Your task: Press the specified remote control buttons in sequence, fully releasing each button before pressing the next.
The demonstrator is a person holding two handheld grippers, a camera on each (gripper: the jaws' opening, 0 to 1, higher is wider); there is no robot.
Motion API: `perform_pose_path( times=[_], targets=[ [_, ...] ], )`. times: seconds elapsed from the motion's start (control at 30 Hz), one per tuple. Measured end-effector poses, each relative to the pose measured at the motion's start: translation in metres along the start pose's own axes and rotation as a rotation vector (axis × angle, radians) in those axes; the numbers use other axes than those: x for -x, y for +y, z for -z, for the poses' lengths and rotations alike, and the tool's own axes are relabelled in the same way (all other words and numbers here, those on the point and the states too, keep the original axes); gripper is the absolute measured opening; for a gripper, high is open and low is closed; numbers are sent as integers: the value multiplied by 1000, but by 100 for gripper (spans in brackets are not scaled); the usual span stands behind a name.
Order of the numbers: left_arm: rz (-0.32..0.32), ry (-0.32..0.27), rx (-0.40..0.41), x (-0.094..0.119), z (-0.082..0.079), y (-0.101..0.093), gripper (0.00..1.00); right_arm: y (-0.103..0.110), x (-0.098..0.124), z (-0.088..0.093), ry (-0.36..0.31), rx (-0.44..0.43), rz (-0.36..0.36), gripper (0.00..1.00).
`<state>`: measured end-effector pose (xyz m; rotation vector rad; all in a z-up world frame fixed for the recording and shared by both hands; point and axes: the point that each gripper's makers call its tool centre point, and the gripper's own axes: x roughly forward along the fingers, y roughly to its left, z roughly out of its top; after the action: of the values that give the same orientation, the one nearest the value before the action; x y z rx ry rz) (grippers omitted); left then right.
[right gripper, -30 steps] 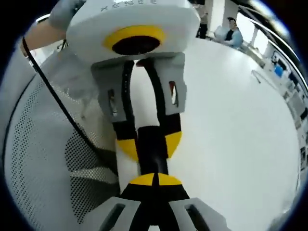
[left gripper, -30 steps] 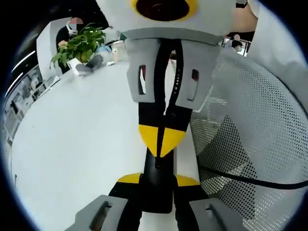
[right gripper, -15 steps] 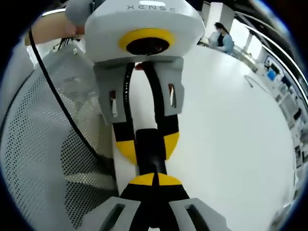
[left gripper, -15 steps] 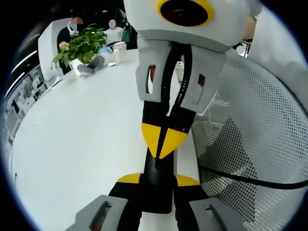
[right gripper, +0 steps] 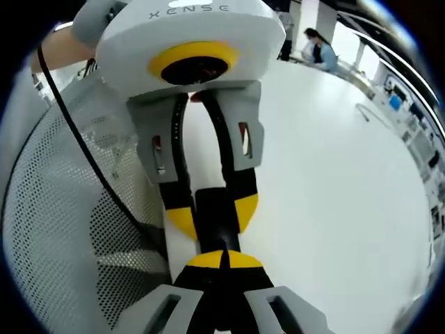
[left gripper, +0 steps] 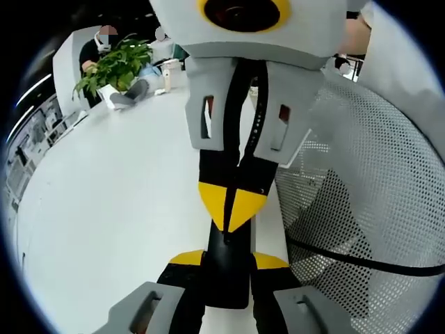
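Right tool backed slightly; left tool grips remote, table open

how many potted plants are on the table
1: a potted plant at the white table's far edge, upper left in the left gripper view. More may be hidden behind the right tongs.

tabletop plain white; remote black; both grippers grey/white, yellow-and-black jaws; chair mesh white with dark perforations; cable black; plant green.
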<state>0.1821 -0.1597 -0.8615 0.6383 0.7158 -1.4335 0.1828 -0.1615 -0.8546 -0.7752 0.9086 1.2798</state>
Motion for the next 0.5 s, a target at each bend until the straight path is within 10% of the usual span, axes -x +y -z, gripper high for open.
perform_pose_path(
  times=[0.5],
  targets=[
    [-17, -12, 22, 0, 0, 1, 23, -1, 0, 1, 3, -33, 21, 0]
  ],
)
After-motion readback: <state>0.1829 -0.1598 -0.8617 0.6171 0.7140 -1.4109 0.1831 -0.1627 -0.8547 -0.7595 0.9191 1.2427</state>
